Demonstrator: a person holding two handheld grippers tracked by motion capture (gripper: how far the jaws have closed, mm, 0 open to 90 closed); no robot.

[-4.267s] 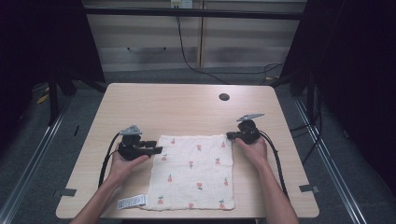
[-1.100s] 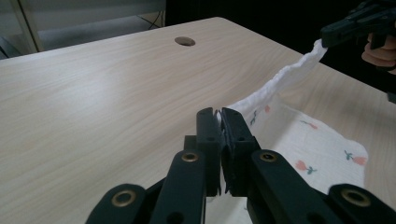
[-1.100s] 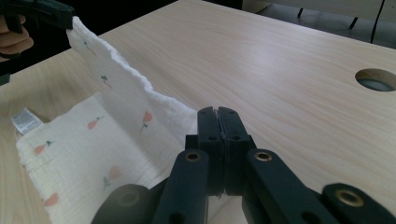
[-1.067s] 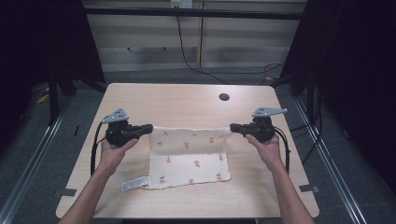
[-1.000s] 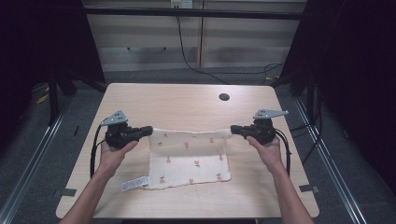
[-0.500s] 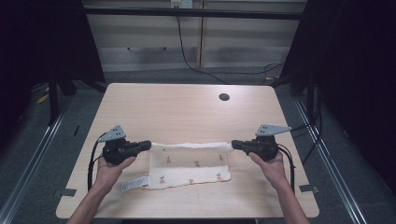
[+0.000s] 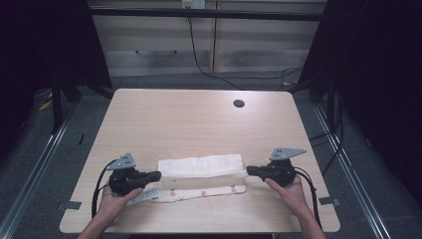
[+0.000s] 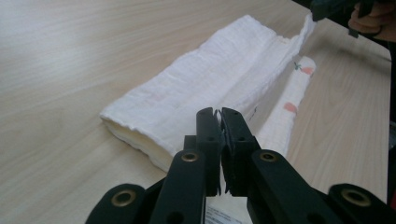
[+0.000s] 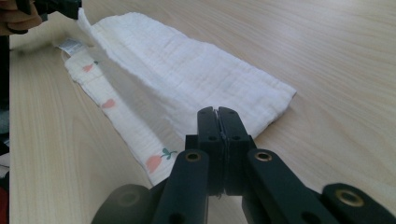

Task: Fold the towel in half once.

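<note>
A white cloth (image 7: 200,166) with small carrot prints lies folded on the wooden table (image 7: 189,119), its plain underside turned up. A printed strip (image 7: 201,192) of it shows along the near edge. My left gripper (image 7: 157,175) is shut on the cloth's left corner and my right gripper (image 7: 249,171) is shut on its right corner, both low over the table. In the left gripper view the jaws (image 8: 220,116) pinch the cloth (image 8: 205,79) edge. The right gripper view has the closed jaws (image 9: 218,115) on the cloth (image 9: 187,70) as well, which rises toward the other gripper (image 9: 56,5).
A sewn label (image 7: 142,197) sticks out at the cloth's near left corner. A dark round hole (image 7: 239,103) sits at the table's far right. The table's front edge lies close behind both hands. Cabinets and floor cables are beyond the table.
Both hands have come toward the person and sunk, drawing the cloth's held edge over the rest. The hanging cloth now lies as a narrow folded band.
</note>
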